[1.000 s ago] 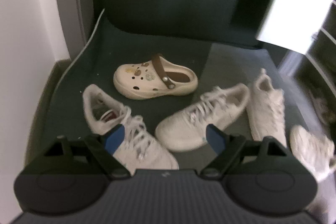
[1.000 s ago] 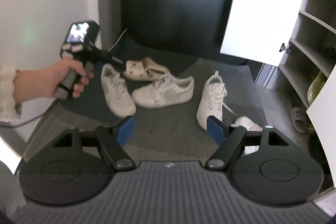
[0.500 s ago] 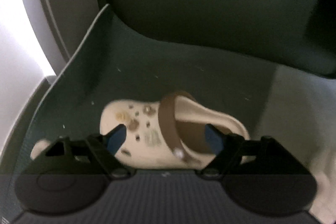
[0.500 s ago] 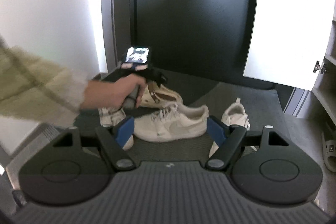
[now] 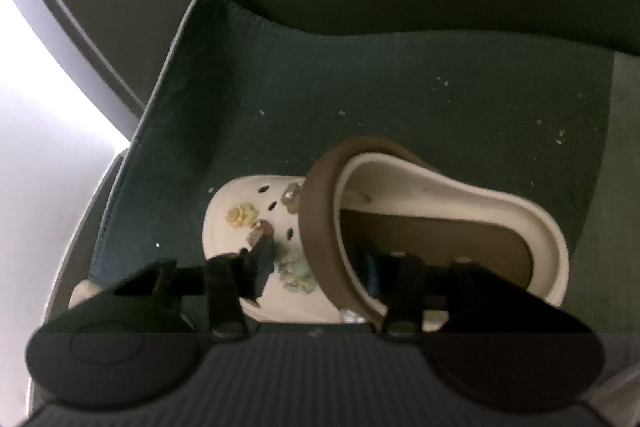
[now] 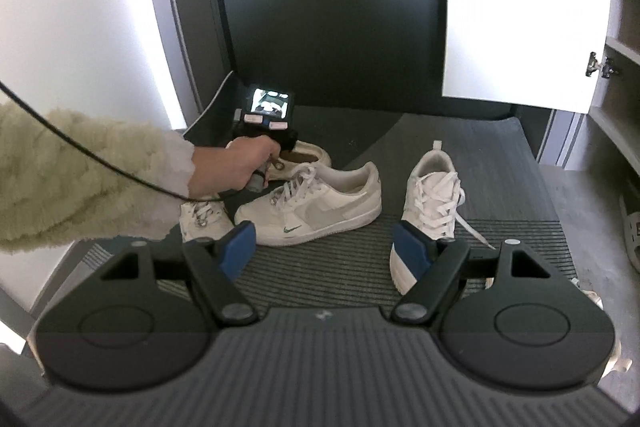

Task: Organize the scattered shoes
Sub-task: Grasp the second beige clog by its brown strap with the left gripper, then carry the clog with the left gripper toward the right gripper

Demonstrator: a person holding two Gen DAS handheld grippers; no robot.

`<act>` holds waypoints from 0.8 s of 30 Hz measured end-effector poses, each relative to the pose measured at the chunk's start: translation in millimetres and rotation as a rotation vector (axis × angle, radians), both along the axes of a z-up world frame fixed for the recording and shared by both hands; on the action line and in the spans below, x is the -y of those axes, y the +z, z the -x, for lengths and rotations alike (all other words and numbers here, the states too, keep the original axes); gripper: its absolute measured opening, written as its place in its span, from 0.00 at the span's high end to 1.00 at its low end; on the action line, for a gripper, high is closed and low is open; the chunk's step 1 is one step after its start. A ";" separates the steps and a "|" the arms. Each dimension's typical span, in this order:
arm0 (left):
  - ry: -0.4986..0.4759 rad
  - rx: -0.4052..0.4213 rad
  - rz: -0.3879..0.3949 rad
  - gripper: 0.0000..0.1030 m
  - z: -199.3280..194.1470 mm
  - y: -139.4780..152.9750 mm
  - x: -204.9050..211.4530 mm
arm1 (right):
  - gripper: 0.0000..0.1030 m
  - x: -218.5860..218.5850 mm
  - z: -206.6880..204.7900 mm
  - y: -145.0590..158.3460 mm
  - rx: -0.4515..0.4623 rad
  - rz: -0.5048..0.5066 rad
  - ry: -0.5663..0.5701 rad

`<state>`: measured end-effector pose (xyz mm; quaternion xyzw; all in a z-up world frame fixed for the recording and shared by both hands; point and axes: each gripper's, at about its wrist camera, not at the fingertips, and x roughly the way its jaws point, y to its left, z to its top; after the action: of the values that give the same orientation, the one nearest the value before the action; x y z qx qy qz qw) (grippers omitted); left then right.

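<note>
Left claw closing on a cream clog; right claw wide open above the mat.

The left claw [image 5: 316,267] has just been narrowing, one finger on the perforated toe, the other inside the cream clog [image 5: 400,211], straddling its brown strap [image 5: 320,227]; pad contact is hidden. The clog lies on the dark ribbed mat [image 5: 360,87]. The right claw [image 6: 324,247] holds nothing, near the white leather sneaker [image 6: 316,211] and laced sneaker [image 6: 432,195]. Cabinet shelves [image 6: 620,87] are cut off.

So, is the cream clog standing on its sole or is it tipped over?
Standing on its sole. In the left wrist view the cream clog rests flat on the dark mat, opening facing up, brown strap arching over it.
</note>
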<state>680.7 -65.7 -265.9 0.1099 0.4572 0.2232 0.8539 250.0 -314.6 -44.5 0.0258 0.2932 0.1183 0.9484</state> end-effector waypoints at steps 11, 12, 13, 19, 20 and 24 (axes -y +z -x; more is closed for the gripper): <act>-0.020 0.050 0.092 0.74 40.8 35.1 -30.9 | 0.24 -18.3 -0.5 -10.1 0.013 -0.011 -0.063; -0.022 0.070 0.100 0.75 46.3 44.5 -35.6 | 0.24 -22.0 0.8 -12.7 0.011 -0.011 -0.074; -0.023 0.079 0.109 0.75 44.9 48.0 -37.5 | 0.24 -25.5 2.3 -13.9 0.013 -0.016 -0.088; -0.111 0.157 0.164 0.81 80.8 121.5 -46.7 | 0.25 -47.9 16.4 -12.7 0.035 -0.075 -0.163; -0.129 0.164 0.176 0.81 89.8 132.8 -47.2 | 0.25 -54.0 23.0 -10.5 0.037 -0.103 -0.172; -0.198 0.191 0.209 0.81 129.6 173.6 -46.9 | 0.25 -62.8 61.0 11.0 0.012 -0.124 -0.214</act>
<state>551.0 -18.8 -92.3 0.0434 0.3817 0.0985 0.9180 189.0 -251.7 -33.6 0.1147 0.2754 0.0346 0.9538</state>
